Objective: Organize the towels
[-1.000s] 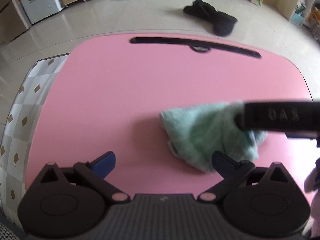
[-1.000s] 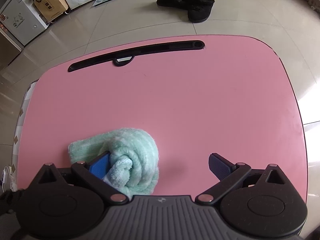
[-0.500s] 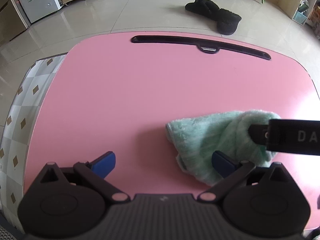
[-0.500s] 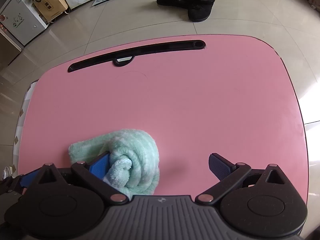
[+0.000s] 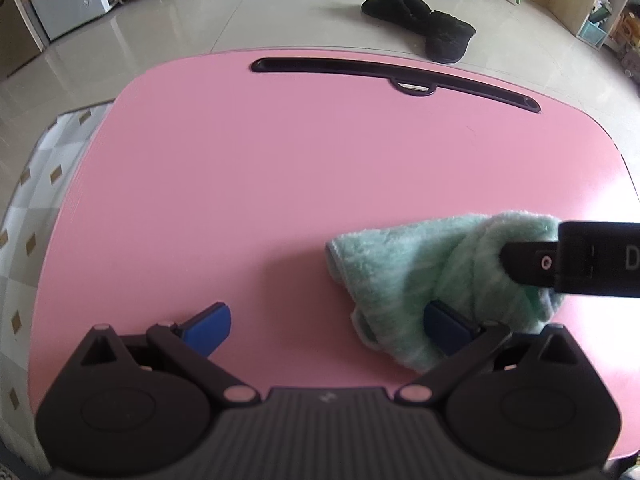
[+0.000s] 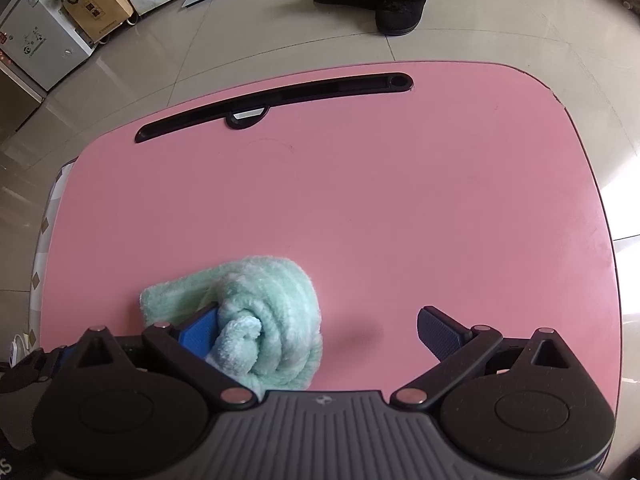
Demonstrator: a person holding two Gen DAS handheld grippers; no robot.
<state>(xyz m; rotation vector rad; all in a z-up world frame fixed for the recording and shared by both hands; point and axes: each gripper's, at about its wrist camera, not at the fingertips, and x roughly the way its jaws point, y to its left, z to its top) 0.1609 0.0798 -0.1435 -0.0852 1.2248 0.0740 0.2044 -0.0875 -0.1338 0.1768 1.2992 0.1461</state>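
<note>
A mint green towel [image 5: 420,272], loosely rolled, lies on the pink table [image 5: 280,184] near its front edge. My left gripper [image 5: 326,324] is open just above the table. Its right finger [image 5: 444,326] is over the towel's near edge and its left finger is over bare pink. My right gripper [image 6: 318,332] is also open. The rolled end of the towel [image 6: 272,304] rests against its left pad [image 6: 198,334], while its right finger [image 6: 436,332] stands well apart from the towel. In the left wrist view the right gripper's black body [image 5: 580,260] covers the towel's right end.
A long black slot with a handle [image 5: 396,80] runs along the table's far side. Black slippers [image 5: 424,36] lie on the tiled floor beyond. A checked white cloth [image 5: 28,200] hangs at the table's left edge. Boxes and a small white fridge [image 6: 36,48] stand far back.
My left gripper has sunk a little toward the table and the towel. The right gripper and the towel have stayed where they were.
</note>
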